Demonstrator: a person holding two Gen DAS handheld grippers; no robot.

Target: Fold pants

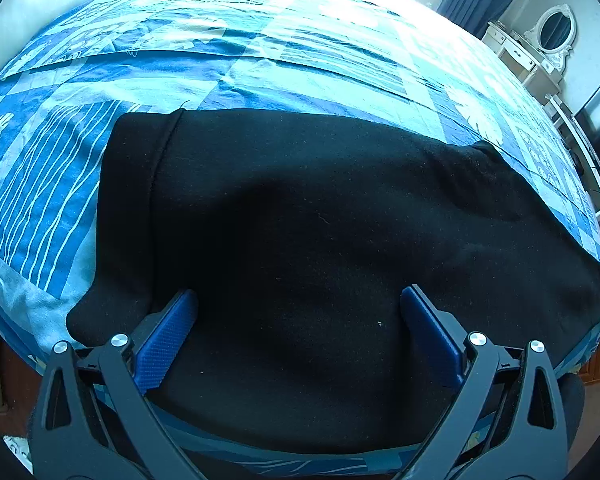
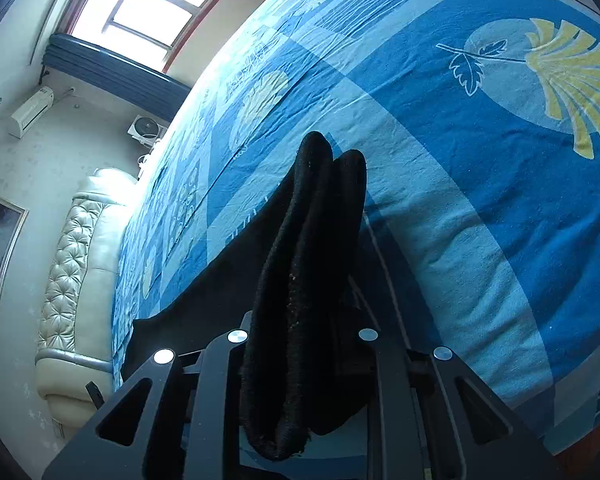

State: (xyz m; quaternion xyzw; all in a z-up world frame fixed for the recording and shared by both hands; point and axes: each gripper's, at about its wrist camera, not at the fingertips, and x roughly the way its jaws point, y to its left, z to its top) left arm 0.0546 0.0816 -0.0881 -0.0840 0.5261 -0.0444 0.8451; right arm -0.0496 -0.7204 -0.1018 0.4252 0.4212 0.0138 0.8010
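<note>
Evidently, the left gripper (image 1: 299, 320) was held wide open above the black pants (image 1: 300, 220) spread on the blue bedspread (image 1: 260, 68); the right gripper (image 2: 300, 360) was apparently clamped on bunched hem layers, from which one could be lost.

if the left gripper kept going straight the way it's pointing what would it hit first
Most likely the black pants, spread flat on the blue bedspread. The left gripper has its jaws open just above the cloth, though how near is unclear.
</note>
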